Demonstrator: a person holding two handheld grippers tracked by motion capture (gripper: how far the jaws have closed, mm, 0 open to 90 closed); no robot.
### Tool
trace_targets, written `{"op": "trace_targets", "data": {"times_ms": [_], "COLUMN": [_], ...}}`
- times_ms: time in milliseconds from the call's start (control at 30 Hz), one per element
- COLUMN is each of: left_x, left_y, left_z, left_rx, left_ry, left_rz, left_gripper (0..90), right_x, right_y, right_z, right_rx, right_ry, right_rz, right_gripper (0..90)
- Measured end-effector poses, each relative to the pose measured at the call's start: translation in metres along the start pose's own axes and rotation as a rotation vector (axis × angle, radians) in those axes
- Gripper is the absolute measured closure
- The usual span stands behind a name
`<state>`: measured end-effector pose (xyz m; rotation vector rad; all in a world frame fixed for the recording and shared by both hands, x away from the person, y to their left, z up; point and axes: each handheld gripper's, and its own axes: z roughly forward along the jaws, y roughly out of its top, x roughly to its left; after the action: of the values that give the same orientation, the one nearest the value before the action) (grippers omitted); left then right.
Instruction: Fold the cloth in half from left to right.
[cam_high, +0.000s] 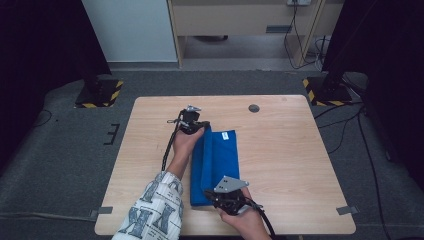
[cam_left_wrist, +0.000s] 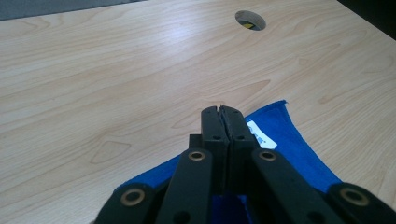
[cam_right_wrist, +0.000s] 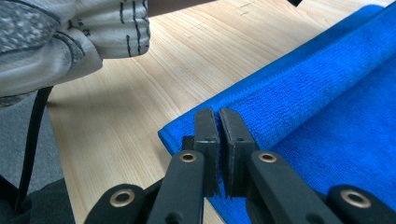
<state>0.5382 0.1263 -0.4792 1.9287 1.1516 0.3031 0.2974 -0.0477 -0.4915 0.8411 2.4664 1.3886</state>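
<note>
A blue towel (cam_high: 220, 155) lies lengthwise on the wooden table (cam_high: 290, 160), its left long side folded over onto itself. My left gripper (cam_high: 201, 125) is at the towel's far left corner, jaws pressed together on the cloth edge. In the left gripper view the left gripper (cam_left_wrist: 223, 112) reaches past the towel (cam_left_wrist: 294, 144) edge over bare wood, beside a white label (cam_left_wrist: 259, 135). My right gripper (cam_high: 209, 193) is at the near left corner. In the right gripper view the right gripper (cam_right_wrist: 219, 116) is nearly shut over the thick folded edge of the towel (cam_right_wrist: 327, 93).
A round cable hole (cam_high: 254, 108) sits in the table's far right part, also in the left gripper view as the hole (cam_left_wrist: 250, 20). The left arm's patterned sleeve (cam_high: 155, 210) lies along the towel's left side. Bare wood surrounds the towel on the right and far sides.
</note>
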Motion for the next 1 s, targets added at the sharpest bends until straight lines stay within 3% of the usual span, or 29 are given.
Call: {"op": "trace_targets", "data": {"times_ms": [233,533,1000], "left_x": [-0.018,-0.018,-0.037], "left_y": [0.002,0.003,0.013], "left_z": [0.01,0.019,0.029], "left_rx": [0.011,0.012,0.019], "left_ry": [-0.01,-0.005,-0.01], "left_rz": [0.028,-0.003,0.042], "left_gripper": [89.0,89.1,89.0], "right_x": [-0.002,-0.011,-0.017], "right_y": [-0.006,-0.013,-0.02], "right_z": [-0.007,-0.012,-0.024], "right_rx": [0.015,0.019,0.018], "right_ry": [-0.017,-0.039,-0.059], "right_rz": [-0.002,0.019,0.04], "right_gripper": [86.7,86.6,85.4]}}
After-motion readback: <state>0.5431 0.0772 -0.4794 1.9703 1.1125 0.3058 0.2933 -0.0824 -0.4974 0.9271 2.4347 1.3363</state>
